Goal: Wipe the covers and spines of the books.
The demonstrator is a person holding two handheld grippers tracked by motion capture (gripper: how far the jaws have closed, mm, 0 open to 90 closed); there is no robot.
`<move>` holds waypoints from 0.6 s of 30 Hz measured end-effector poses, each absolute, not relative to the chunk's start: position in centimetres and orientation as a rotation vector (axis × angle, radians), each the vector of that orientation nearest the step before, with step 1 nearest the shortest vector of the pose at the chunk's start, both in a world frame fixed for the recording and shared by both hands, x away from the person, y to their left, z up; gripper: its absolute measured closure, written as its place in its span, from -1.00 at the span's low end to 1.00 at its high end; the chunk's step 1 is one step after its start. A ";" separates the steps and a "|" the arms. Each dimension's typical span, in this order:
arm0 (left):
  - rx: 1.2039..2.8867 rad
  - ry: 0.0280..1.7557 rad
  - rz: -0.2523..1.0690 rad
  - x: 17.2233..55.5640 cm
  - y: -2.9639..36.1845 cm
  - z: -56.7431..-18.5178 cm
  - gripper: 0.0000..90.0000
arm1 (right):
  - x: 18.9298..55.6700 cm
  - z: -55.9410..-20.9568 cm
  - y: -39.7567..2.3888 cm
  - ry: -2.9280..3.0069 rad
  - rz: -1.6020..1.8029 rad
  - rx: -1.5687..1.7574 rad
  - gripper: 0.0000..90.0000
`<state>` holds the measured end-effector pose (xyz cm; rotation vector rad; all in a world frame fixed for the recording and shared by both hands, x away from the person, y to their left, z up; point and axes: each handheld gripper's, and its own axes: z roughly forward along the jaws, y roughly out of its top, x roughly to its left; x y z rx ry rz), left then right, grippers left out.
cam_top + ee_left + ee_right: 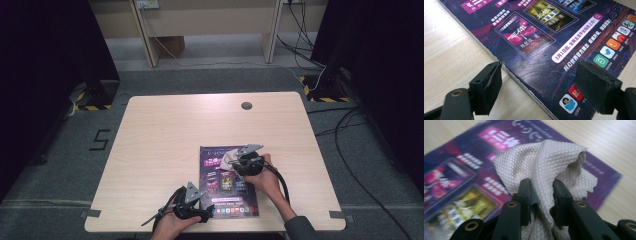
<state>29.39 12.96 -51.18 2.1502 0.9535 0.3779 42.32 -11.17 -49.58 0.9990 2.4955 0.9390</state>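
In the right gripper view the cloth (544,165) hides part of the poster (461,182), whose print is blurred and whose left side the frame edge cuts off; the cloth's lower folds are hidden behind the black jaws.

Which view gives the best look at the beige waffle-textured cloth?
The right gripper view: the beige waffle-textured cloth is close up, weave sharp, pinched in the right claw. The high view shows it small on the purple poster.
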 end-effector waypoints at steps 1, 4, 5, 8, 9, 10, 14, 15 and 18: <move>2.153 0.949 0.380 29.3 12.9 -51.2 -0.50 | 42.6 -49.6 -11.4 2.493 0.953 1.019 0.60; 2.158 0.939 0.391 29.3 12.8 -51.1 -0.49 | 43.2 -49.7 -12.0 2.471 0.957 1.064 0.59; 2.161 0.938 0.391 29.3 12.8 -51.1 -0.49 | 43.5 -49.7 -12.1 2.464 0.953 1.066 0.59; 2.155 0.948 0.389 29.3 12.8 -51.1 -0.49 | 44.6 -49.7 -12.5 2.423 0.936 1.104 0.59; 2.162 0.942 0.399 29.2 12.8 -51.1 -0.49 | 45.0 -49.8 -12.7 2.403 0.938 1.123 0.59; 2.166 0.938 0.405 29.2 12.8 -51.1 -0.49 | 45.6 -49.9 -12.9 2.377 0.941 1.152 0.58; 2.166 0.941 0.413 29.1 12.7 -51.1 -0.49 | 46.8 -49.9 -13.3 2.337 0.938 1.203 0.58; 2.165 0.942 0.411 29.1 12.7 -51.1 -0.50 | 46.8 -49.9 -13.3 2.340 0.931 1.198 0.58; 2.165 0.945 0.413 29.1 12.7 -51.1 -0.51 | 46.4 -49.9 -13.1 2.333 0.923 1.184 0.59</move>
